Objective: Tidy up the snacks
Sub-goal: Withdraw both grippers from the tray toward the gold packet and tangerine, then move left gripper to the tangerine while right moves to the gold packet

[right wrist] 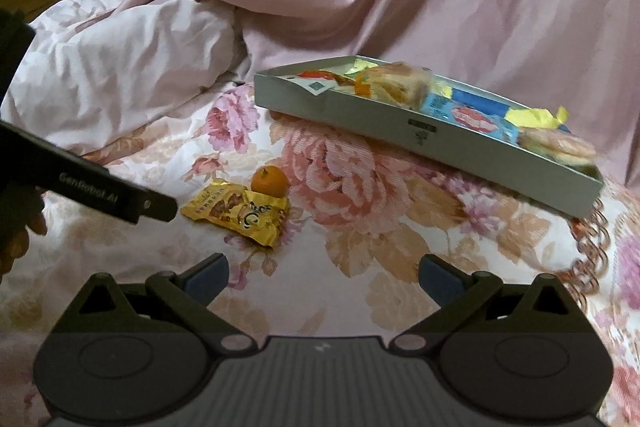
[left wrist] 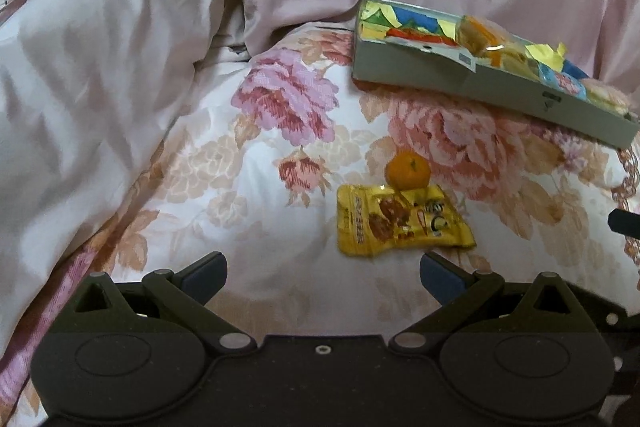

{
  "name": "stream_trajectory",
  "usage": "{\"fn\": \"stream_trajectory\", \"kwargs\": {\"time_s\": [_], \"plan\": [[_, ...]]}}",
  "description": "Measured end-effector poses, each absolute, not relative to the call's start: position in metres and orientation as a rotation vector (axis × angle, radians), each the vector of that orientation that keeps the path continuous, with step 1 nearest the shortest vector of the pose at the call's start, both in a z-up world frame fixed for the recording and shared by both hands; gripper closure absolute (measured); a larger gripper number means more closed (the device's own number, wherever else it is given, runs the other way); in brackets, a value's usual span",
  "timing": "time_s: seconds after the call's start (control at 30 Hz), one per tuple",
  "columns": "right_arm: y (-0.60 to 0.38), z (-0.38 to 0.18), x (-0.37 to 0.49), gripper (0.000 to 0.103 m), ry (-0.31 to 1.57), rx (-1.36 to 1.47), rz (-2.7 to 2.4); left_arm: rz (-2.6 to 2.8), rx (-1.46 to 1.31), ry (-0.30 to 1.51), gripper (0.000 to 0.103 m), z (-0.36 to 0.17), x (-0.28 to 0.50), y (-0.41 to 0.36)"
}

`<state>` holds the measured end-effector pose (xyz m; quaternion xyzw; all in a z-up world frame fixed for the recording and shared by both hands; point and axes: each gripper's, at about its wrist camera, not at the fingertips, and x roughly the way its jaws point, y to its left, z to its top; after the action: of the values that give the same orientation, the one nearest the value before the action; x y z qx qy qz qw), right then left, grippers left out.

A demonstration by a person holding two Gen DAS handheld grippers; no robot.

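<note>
On the floral quilt (left wrist: 248,163), one crinkly yellow foil snack packet (left wrist: 404,223) lies flat w/ a small round orange mandarin (left wrist: 409,169) touching its far edge; shallow grey cardboard tray (left wrist: 416,63) of wrapped snacks sits further back-right. My left gripper (left wrist: 323,273) and right gripper (right wrist: 323,273) both spread wide, holding nothing. Next IMO: left goes low over the packet, pinch a raised crimped edge, don't nudge the fruit, lift into the tray.

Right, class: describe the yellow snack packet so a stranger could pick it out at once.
Start at the grey box of snacks on the floral bedspread. In front of it, loose on the cloth, lies a flat yellow packet. A small orange touches its far edge, but only the packet is crinkly and printed.
</note>
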<state>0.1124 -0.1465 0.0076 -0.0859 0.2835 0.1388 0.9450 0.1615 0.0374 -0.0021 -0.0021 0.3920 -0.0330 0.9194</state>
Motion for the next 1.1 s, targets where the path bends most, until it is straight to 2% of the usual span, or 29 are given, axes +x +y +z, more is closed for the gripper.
{"fn": "stream_trajectory", "kwargs": {"time_s": [0.2, 0.6, 1.1], "plan": [[-0.135, -0.002, 0.134, 0.000, 0.649, -0.234, 0.410, -0.086, -0.022, 0.778, 0.001, -0.003, 0.178, 0.041], [-0.102, -0.028, 0.175, 0.000, 0.574, -0.436, 0.633, -0.149, -0.085, 0.702, 0.001, 0.000, 0.218, 0.056], [-0.098, -0.041, 0.221, 0.002, 0.601, -0.305, 0.724, -0.384, -0.100, 0.732, 0.001, -0.017, 0.250, 0.020]]}}
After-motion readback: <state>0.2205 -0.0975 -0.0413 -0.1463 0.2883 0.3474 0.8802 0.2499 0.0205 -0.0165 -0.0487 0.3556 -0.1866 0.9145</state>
